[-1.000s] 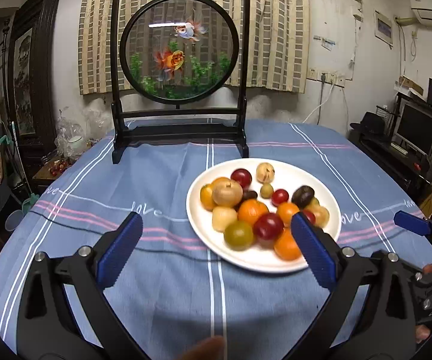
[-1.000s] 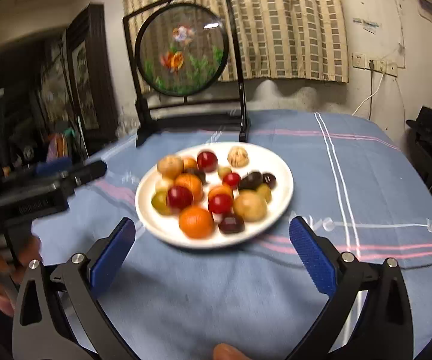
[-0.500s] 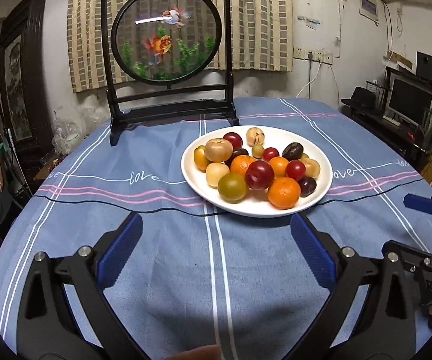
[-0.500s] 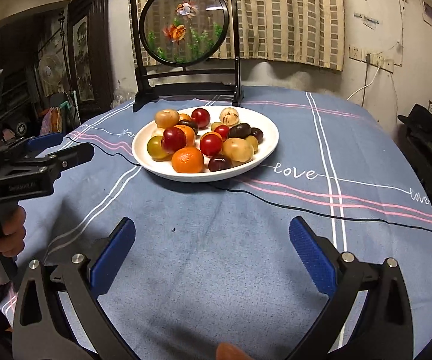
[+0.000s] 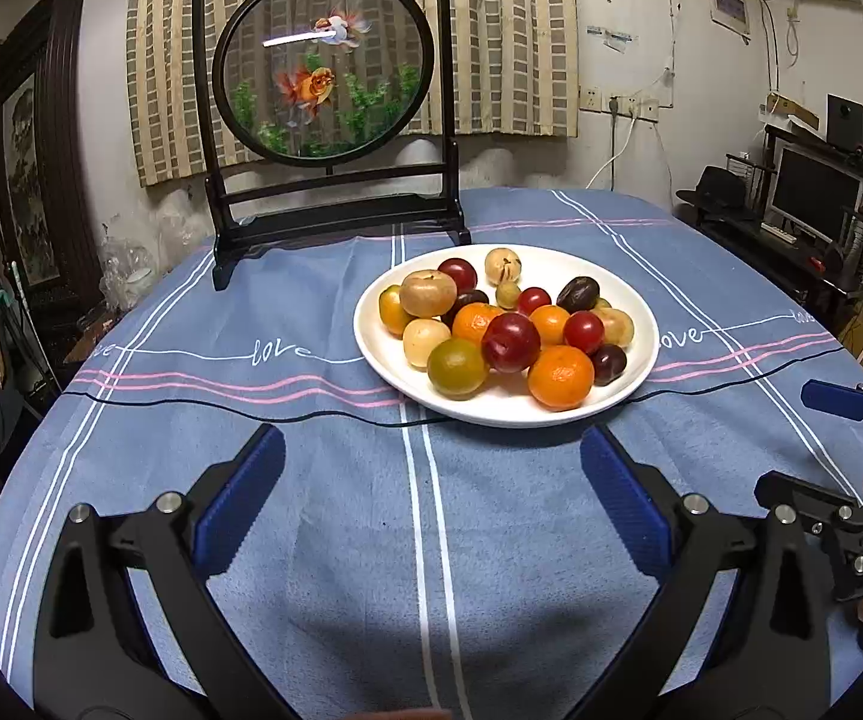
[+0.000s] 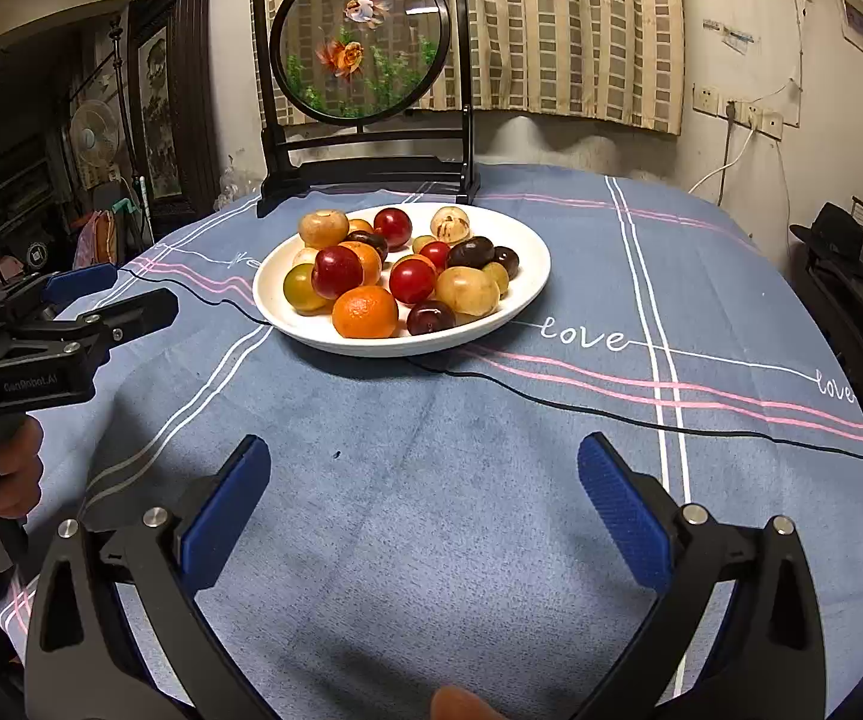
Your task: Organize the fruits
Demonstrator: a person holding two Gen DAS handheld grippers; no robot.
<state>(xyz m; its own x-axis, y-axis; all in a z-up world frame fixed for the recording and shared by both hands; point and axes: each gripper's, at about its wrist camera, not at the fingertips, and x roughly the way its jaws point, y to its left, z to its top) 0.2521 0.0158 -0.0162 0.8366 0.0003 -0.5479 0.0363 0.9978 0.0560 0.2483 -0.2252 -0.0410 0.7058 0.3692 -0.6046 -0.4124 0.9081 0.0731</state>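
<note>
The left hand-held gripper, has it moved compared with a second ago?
Yes. The left hand-held gripper has pulled back: the plate, once between its fingers, now lies wholly beyond their tips, nearer the fish screen.

Blue-clothed table (image 5: 311, 516), white fruit plate (image 5: 641, 324), framed goldfish screen (image 5: 323, 90) behind

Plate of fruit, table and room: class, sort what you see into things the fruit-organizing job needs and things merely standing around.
Belongs to the job:
white plate
mixed fruits piled on it
left gripper, jaws open
right gripper, jaws open

Just standing about:
goldfish screen behind the plate
blue tablecloth
checked curtain
monitor
</note>
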